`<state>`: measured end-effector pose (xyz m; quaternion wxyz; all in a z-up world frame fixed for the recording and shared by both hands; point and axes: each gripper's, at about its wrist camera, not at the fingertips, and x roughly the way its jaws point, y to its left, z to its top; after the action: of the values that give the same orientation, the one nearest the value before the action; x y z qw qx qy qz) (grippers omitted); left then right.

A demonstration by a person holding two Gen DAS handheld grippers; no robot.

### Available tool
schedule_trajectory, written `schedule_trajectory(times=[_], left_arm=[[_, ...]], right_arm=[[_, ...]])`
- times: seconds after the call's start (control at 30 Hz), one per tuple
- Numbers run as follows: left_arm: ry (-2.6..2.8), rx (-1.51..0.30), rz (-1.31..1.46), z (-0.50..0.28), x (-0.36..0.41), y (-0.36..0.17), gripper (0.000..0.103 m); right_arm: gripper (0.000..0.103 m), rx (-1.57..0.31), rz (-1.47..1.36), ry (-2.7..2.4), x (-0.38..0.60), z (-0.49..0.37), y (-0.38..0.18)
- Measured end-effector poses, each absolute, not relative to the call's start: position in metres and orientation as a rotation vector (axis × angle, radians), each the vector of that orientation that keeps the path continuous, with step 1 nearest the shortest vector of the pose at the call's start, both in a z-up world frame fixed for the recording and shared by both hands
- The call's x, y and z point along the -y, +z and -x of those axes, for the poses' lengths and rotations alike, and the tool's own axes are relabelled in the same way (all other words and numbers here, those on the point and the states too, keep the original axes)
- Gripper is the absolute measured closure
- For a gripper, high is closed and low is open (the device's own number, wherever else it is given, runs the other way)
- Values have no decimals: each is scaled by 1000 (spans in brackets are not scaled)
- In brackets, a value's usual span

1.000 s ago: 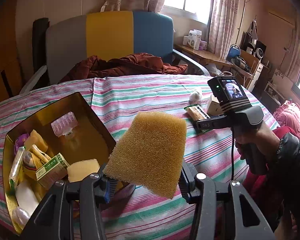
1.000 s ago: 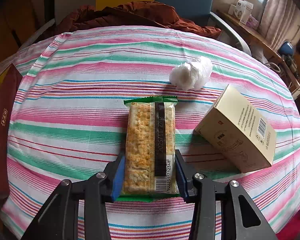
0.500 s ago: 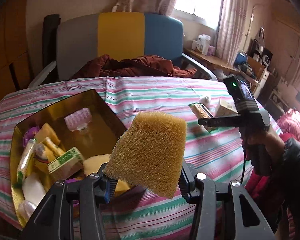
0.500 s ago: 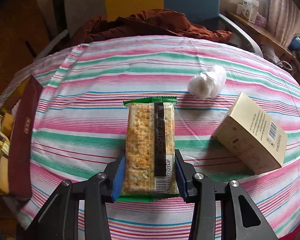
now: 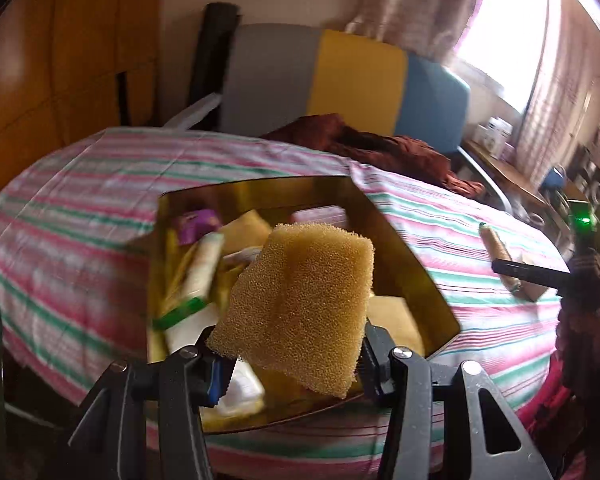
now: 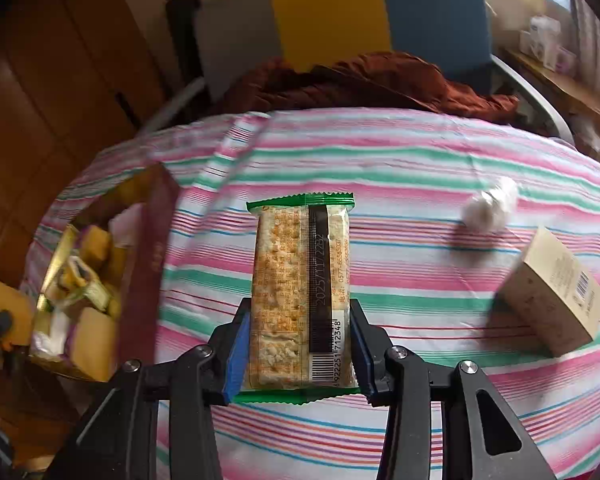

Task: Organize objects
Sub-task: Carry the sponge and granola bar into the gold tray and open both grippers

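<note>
My left gripper (image 5: 294,364) is shut on a yellow sponge (image 5: 300,304) and holds it above the near end of the gold-lined box (image 5: 412,256), which holds several small packets and sponges. My right gripper (image 6: 298,354) is shut on a green-edged cracker packet (image 6: 300,292), held above the striped tablecloth. The box shows at the left of the right wrist view (image 6: 150,264). The cracker packet also shows at the right of the left wrist view (image 5: 496,246).
A white crumpled ball (image 6: 490,208) and a beige carton (image 6: 556,296) lie on the striped tablecloth (image 6: 400,160) to the right. A chair with a brown garment (image 5: 380,148) stands behind the table. The table's edge is near on the left (image 5: 40,344).
My left gripper has swung left and over the box with the sponge. My right gripper has lifted and turned left with the cracker packet, so the box has come into its view.
</note>
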<state>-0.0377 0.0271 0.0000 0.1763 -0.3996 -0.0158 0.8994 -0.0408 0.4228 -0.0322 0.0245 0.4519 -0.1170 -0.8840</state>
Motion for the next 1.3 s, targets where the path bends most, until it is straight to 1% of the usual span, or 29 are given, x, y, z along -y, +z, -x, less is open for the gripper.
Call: schedule_trajectory(times=[0.07,0.2,0.4,0.5,0.57,0.6,0.63,0.8,0.93,1.03,1.1,1.13,1.27,1.3], left_arm=[[2547,76,1144,39,-17,-4,52],[2537,98,1144,38,-14,-8,52],[2487,110,1151,44,-23,-13,52],[2457,119,1135,48,-32,-11,52],[2439,138,1122,53,-37,-9,52],[2438,141,1117,55,-39,-8,52],[2442,138,1112,59,-41,-7,52],[2431,156,1136,82,-51,-10,52],[2418,193,1144,94,-57,-10,52],[2421,165,1137,94,-62,-7,52],[2420,152,1147,92,-63,-7,52],[2418,149,1153,91,-63,-8,52],[2414,177,1182,82,-48,-10,51],[2407,174,1192,79,-43,-12,50]], right_arm=[[58,340,-1348,-2704,-400,42,-24],[58,222,-1269,-2629,-346,56,-8],[58,45,-1244,-2495,-272,86,-2],[58,4,-1255,-2426,-242,104,-3],[57,-29,-1260,-2404,-225,115,-5],[53,-42,-1268,-2402,-222,119,-8],[48,-43,-1281,-2406,-218,124,-11],[47,24,-1313,-2453,-227,123,-21],[47,13,-1323,-2481,-235,105,-26],[45,10,-1327,-2497,-243,90,-30],[44,44,-1317,-2509,-249,81,-32],[41,69,-1308,-2514,-252,78,-31],[37,147,-1287,-2548,-262,68,-29],[34,167,-1281,-2549,-264,66,-28]])
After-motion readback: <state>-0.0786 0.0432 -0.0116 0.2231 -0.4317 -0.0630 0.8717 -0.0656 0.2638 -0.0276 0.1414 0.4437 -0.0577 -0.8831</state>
